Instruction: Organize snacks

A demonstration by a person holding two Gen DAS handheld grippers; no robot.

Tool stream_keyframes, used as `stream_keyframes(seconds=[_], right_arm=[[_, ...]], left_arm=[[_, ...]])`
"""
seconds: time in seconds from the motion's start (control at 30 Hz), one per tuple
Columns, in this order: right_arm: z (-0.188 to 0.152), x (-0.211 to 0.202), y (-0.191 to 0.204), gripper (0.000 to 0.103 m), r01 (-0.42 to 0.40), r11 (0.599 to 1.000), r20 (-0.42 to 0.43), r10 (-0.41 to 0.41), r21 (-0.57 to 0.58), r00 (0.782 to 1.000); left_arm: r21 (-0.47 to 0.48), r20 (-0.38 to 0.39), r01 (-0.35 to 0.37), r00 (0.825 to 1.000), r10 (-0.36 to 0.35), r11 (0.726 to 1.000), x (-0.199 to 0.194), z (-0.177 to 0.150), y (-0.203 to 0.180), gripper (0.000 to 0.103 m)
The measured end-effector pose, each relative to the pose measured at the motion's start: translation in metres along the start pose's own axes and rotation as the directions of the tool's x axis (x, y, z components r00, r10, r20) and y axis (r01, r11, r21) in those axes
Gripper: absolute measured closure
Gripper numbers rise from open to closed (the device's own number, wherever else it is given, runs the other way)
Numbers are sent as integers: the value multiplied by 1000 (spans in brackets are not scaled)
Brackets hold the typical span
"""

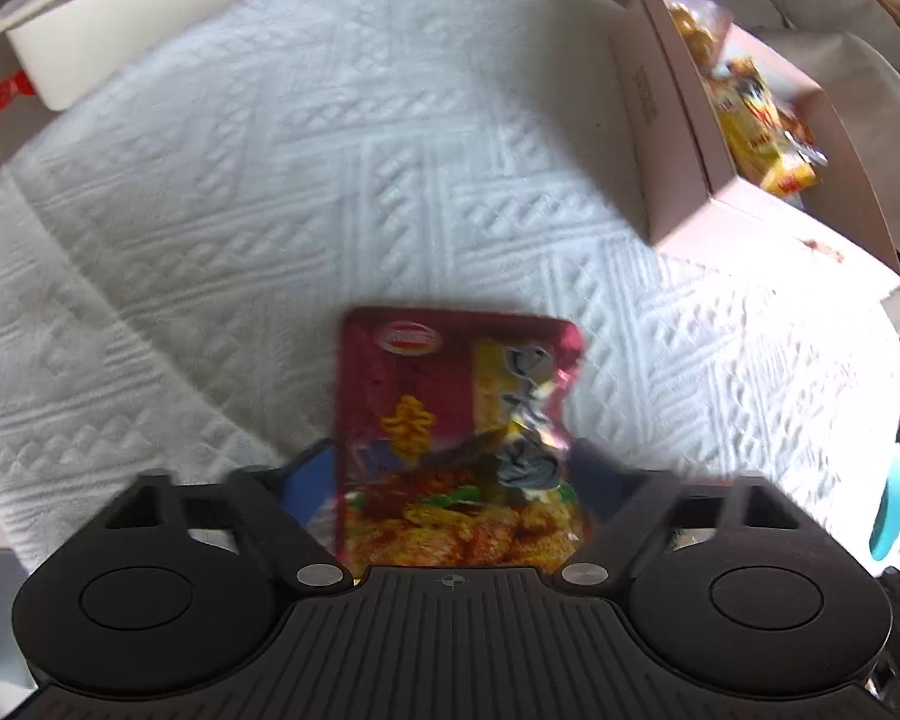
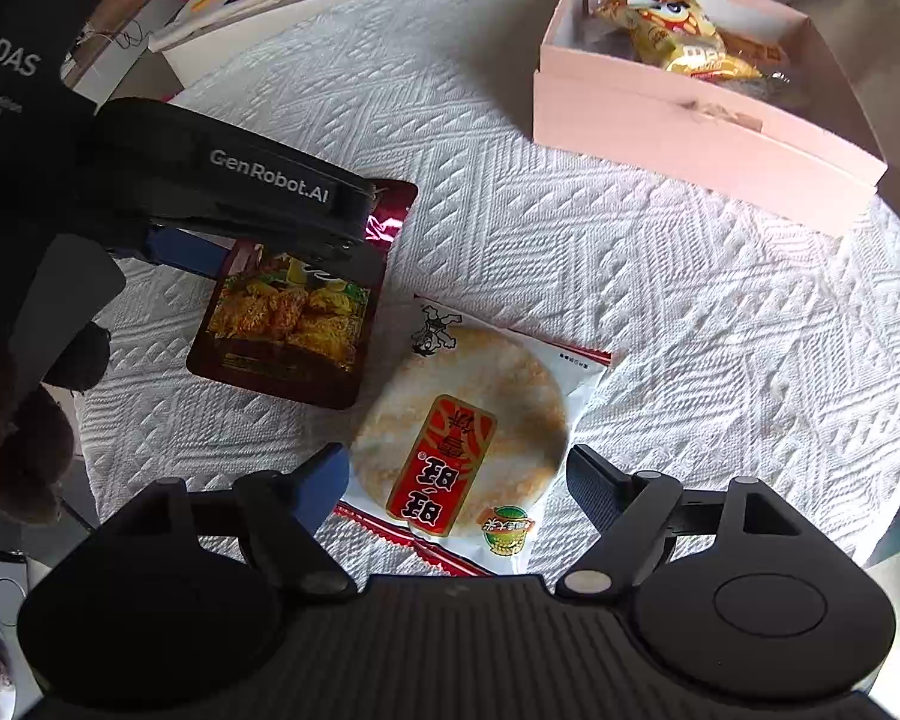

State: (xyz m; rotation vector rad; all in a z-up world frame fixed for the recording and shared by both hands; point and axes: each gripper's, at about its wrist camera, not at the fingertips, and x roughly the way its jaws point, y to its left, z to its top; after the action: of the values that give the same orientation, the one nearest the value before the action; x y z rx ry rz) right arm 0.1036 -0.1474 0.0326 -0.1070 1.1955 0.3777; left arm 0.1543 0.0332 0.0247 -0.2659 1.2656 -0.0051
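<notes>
A maroon snack packet (image 1: 450,420) with fried food printed on it lies on the white quilted cloth (image 1: 270,180). My left gripper (image 1: 450,468) points steeply down over it, its fingers pressed against both side edges, and the packet's right edge is crumpled. In the right wrist view the left gripper (image 2: 270,246) covers the top of this packet (image 2: 288,324). Beside it lies a round rice cracker in a white and red wrapper (image 2: 462,432). My right gripper (image 2: 459,474) stands open with a finger on either side of the cracker, and neither pad presses on it.
An open pink box (image 2: 690,126) with yellow snack packets (image 2: 684,36) stands at the far right of the cloth (image 2: 690,300); the left wrist view shows this box (image 1: 678,138) too. A white bin (image 1: 108,30) sits at the far left. A person's dark-gloved hand (image 2: 30,420) holds the left gripper.
</notes>
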Motion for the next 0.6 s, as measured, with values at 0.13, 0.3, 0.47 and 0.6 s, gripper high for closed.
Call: stream_keyframes(seconds=[0.13, 0.3, 0.47, 0.6], right_arm=[[-2, -10, -6, 23, 14, 999, 28, -15, 42, 999], [2, -10, -17, 23, -13, 992, 15, 11, 129, 1000], [5, -13, -16, 23, 14, 994, 55, -21, 111, 998], [17, -12, -8, 23, 39, 999, 107, -42, 27, 993]], left_arm=[[-75, 31, 38, 999, -35, 997, -17, -2, 21, 83], [-111, 12, 61, 998, -60, 992, -25, -14, 37, 87], [-203, 58, 218, 976, -210, 955, -23, -17, 48, 83], [-173, 96, 232, 971, -218, 957, -24, -15, 48, 83]])
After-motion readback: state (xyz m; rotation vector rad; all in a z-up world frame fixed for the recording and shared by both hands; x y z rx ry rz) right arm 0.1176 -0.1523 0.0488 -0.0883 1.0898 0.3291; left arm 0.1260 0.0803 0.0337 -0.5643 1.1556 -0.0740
